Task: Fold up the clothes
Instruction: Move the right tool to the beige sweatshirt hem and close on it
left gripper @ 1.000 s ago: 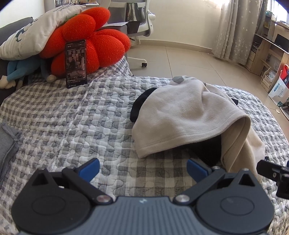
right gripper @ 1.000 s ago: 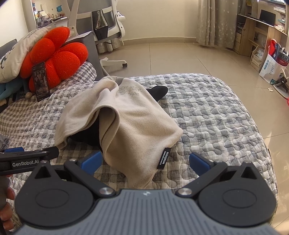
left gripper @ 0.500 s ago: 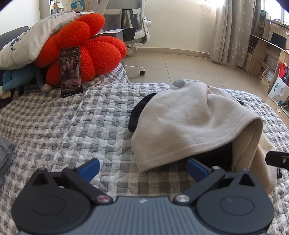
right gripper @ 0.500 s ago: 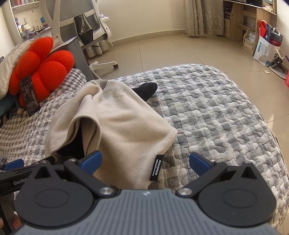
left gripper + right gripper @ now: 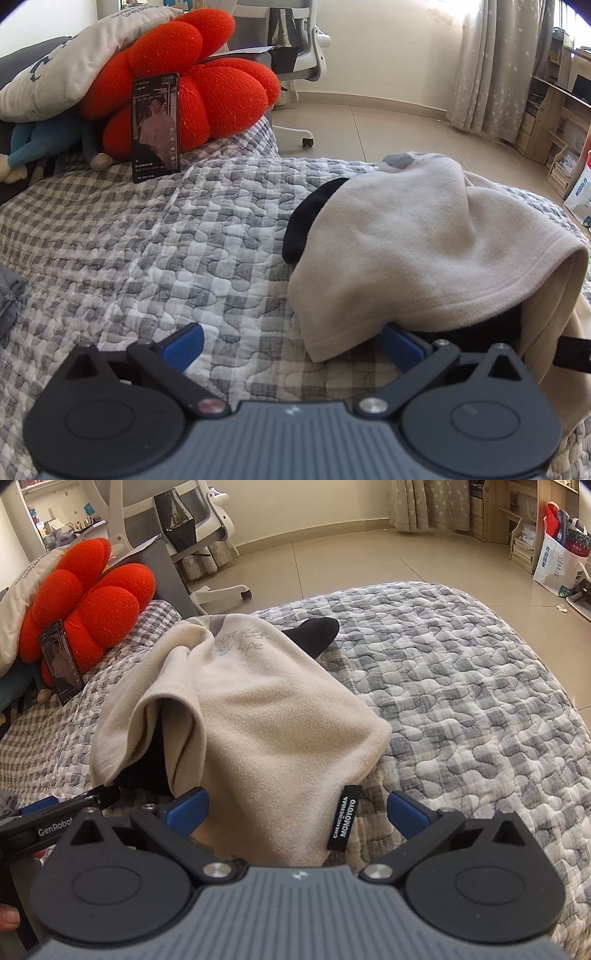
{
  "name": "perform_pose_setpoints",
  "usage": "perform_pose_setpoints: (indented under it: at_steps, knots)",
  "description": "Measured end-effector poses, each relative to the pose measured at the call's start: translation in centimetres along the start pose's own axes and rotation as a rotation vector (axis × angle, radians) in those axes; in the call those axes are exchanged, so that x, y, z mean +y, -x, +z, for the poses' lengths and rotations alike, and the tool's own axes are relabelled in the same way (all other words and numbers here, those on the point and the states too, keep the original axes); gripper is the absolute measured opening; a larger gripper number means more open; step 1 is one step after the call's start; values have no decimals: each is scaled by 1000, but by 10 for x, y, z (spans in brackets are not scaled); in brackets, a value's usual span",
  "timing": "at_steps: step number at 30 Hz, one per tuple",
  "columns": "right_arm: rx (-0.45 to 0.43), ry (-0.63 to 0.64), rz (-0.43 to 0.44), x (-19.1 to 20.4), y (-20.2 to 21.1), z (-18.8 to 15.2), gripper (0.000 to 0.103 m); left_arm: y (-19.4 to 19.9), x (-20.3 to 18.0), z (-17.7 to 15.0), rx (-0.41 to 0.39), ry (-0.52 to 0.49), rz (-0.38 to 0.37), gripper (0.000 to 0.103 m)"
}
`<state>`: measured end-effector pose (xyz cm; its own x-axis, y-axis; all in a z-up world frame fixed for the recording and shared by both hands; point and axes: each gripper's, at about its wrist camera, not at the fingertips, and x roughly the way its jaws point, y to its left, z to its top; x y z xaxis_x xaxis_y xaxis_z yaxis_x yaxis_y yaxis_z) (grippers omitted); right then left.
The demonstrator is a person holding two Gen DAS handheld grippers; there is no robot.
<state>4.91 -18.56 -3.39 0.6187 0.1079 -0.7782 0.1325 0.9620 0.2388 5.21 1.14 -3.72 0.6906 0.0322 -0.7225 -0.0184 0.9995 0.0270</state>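
Left tongs point(image 5: 291, 341) are spread wide over bare quilt point(image 5: 155, 258), the right finger tucked under the beige fleece's point(image 5: 424, 251) hem. A black garment point(image 5: 306, 221) is mostly buried underneath. Right tongs point(image 5: 297, 810) gape around the fleece's near edge, its length running away from them; open bed beyond their right side.

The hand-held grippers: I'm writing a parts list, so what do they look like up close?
Both look the same. The left hand-held gripper and right hand-held gripper each have a ribbed grey body, two round black housings with triangular cut-outs, black linkage arms on silver pivot screws, and blue pads on the fingers. White "GenRobot" lettering marks the left one's side in the right wrist view. No cables show.
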Motion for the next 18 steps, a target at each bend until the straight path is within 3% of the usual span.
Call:
perform_pose_setpoints:
  at_steps: [7, 11, 18]
  knots:
    - [21, 5, -23, -8, -18, 2, 103, -10, -4, -4, -7, -47, 10, 103]
    - [19, 39, -31, -9, -21, -1, 103, -20, -4, -9, 27, -75, 27, 103]
    - [44, 207, -81, 4, -26, -10, 103, -25, 12, -2, 116, 22, -37, 103]
